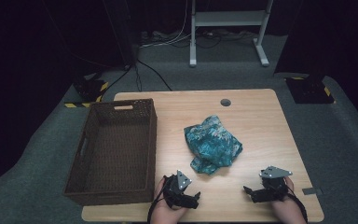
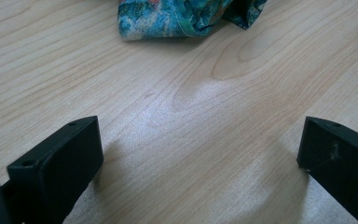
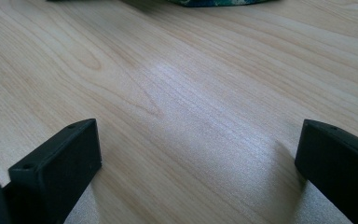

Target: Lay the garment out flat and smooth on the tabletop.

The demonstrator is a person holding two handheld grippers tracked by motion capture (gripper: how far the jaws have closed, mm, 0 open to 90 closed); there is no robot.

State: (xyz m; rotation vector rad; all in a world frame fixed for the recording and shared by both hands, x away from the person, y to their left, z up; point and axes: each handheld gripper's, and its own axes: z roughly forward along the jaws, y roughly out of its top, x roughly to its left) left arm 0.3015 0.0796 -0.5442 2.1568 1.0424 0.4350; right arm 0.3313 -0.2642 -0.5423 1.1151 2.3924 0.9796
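While the crumpled teal floral cloth [image 1: 213, 145] lies mid-desk, right of the dark brown wicker basket [image 1: 114, 151], our left gripper [image 1: 189, 197] and right gripper [image 1: 251, 193] wait near it, fingers spread, empty. We judge reaching and pinching comes next.

A light wooden surface [image 1: 261, 121] with rounded corners stands on grey carpet [image 1: 345, 140]. Beyond it, a white desk frame [image 1: 228, 28] rises over loose cables [image 1: 168, 39]. Yellow-black striped tape [image 1: 81, 104] marks the floor. The surroundings are dark, possibly curtained.
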